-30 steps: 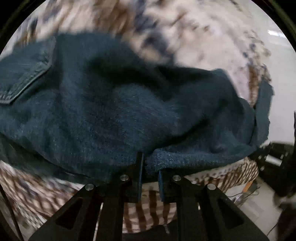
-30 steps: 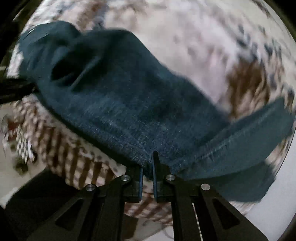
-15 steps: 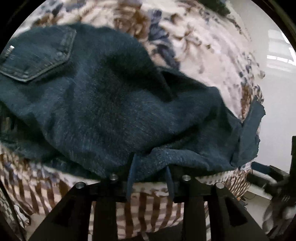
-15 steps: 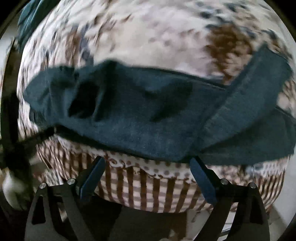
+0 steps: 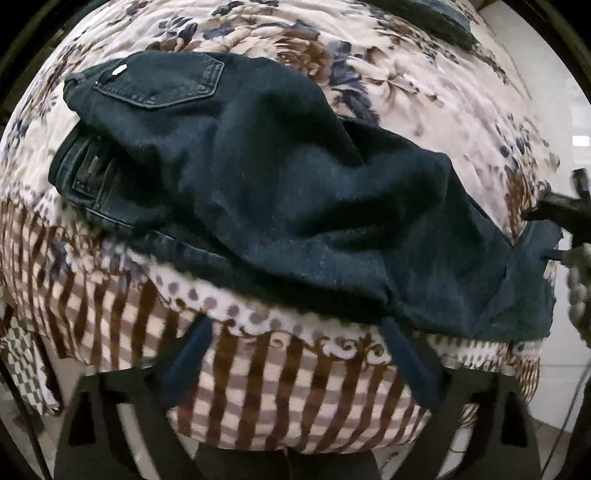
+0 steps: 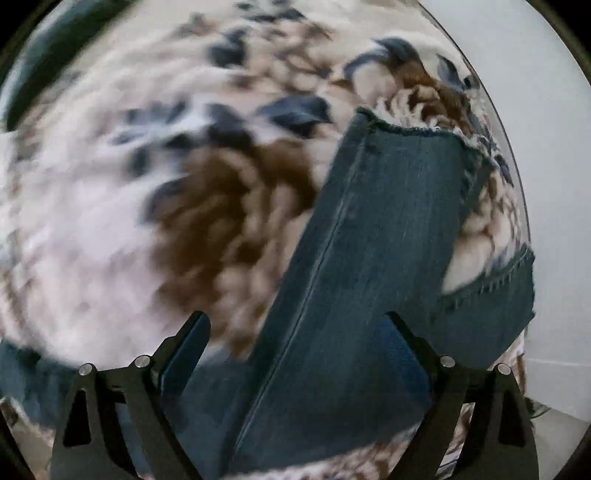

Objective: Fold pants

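So there's 1 pair of dark jeans [image 5: 280, 192] lying crumpled along the front edge of the bed [image 5: 424, 85], which has a floral cover on top and a brown striped skirt hanging down the side. Far back, near the far edge of the bed, there's 1 more dark piece of clothing [image 5: 439, 20], well apart from the jeans.

Left gripper [image 5: 299, 362] is spread wide with nothing in it, sitting just off the front edge below the jeans. Right gripper [image 6: 295, 354] is spread wide too, with a jeans leg [image 6: 373, 266] running up between its fingers, but the fingers aren't pinching it. That view is pretty blurry.

You can see 1 back pocket [image 5: 162, 79] with a tiny white tag [image 5: 115, 70], too small to read. A waistband label [image 5: 86, 173] is also unreadable.

A checkered cloth [image 5: 26, 365] hangs at the lower left.
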The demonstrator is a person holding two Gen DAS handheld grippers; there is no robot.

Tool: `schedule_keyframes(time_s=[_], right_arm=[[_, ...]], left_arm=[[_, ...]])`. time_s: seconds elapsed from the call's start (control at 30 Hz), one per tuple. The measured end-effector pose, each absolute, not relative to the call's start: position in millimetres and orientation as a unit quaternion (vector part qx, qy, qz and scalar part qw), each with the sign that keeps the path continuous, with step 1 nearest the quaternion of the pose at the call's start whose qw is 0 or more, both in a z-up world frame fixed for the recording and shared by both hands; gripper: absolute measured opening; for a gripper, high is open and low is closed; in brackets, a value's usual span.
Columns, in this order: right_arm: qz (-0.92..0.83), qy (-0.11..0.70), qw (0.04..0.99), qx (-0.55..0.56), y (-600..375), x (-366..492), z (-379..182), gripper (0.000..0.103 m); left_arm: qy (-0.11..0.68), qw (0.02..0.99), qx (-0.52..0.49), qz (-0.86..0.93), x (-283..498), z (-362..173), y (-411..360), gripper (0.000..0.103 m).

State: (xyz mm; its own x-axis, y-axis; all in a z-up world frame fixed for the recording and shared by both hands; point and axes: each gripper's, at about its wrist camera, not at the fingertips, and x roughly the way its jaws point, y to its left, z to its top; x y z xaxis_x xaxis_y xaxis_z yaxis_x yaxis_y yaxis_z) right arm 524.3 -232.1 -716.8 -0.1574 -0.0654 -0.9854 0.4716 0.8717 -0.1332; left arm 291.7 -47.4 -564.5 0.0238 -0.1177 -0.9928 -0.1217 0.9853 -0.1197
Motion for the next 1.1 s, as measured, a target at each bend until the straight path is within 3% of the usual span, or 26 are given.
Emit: schedule_keyframes(time_s=[0.03,0.1,0.13,0.17,0.3,0.43,0.6,0.73,0.8,0.87,0.93,1.0,1.07,1.1], right_arm=[[-0.216,0.734,0.629,0.139,-236,531,-726,0.085],[-0.225,0.732,0.628,0.14,-243,535,-731,0.055],[-0.238,0.723,0.634,0.134,-247,532,-726,0.02],[-0.242,0.713,0.642,0.142,-250,528,-721,0.007],[-0.261,0.656,0.679,0.201,-275,487,-675,0.005],[-0.3,0.588,0.707,0.256,-304,425,-632,0.005],[-0.308,0.591,0.629,0.401,-337,335,-682,0.005],[-0.274,0.577,0.631,0.441,-335,302,-704,0.009],[-0.257,0.57,0.639,0.448,-335,296,-711,0.014],[-0.256,0.569,0.635,0.455,-347,282,-714,0.045],[-0.274,0.56,0.624,0.471,-357,280,-717,0.051],[-0.281,0.545,0.614,0.498,-364,273,-723,0.048],[-0.3,0.526,0.617,0.502,-370,266,-718,0.008],[-0.303,0.526,0.624,0.492,-370,266,-714,0.006]], left_arm=[[0.694,0.715,-0.085,0.007,294,-564,-46,0.098],[0.683,0.726,-0.067,0.026,305,-561,-45,0.098],[0.674,0.735,-0.056,0.04,313,-558,-43,0.098],[0.658,0.749,-0.056,0.05,320,-553,-39,0.098],[0.617,0.78,-0.059,0.088,344,-545,-25,0.098],[0.624,0.771,-0.07,0.106,355,-566,-17,0.098],[0.686,0.706,-0.14,0.109,359,-636,1,0.098],[0.688,0.694,-0.181,0.106,362,-661,12,0.103],[0.692,0.691,-0.174,0.114,365,-663,9,0.103],[0.689,0.693,-0.171,0.124,366,-667,7,0.103],[0.705,0.678,-0.166,0.127,372,-670,7,0.103],[0.7,0.678,-0.176,0.139,373,-660,7,0.102],[0.68,0.696,-0.188,0.134,369,-642,4,0.102],[0.673,0.704,-0.188,0.126,367,-632,0,0.102]])
